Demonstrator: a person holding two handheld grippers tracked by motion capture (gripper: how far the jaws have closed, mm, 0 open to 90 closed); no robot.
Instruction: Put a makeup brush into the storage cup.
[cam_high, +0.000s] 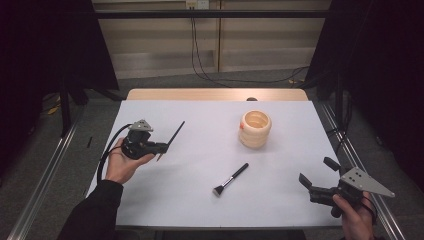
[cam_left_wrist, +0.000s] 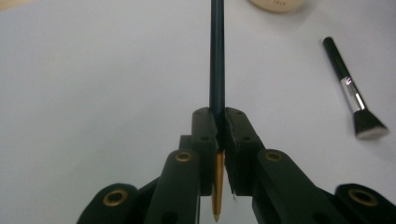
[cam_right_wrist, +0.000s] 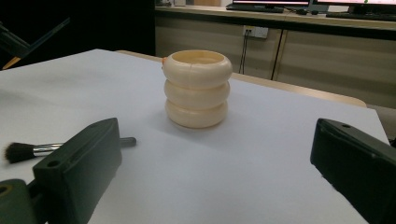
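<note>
My left tongs (cam_high: 161, 148) are clamped on a thin dark brush (cam_high: 175, 134), held above the tabletop (cam_high: 165, 200), its long axis slanting up toward the cream ringed holder (cam_high: 255, 129) off to its right. A makeup brush (cam_high: 231, 179) lies flat between. My right tongs (cam_high: 316, 173) stand apart, empty, nearer the holder.

A cream holder (cam_high: 255, 129) made of three stacked rings stands on a white table (cam_high: 200, 195). A makeup brush (cam_high: 231, 179) has a black handle, silver collar and dark bristles. A thin brush (cam_left_wrist: 217, 70) has a dark blue-black stem and a golden tip. Both grippers are black.
</note>
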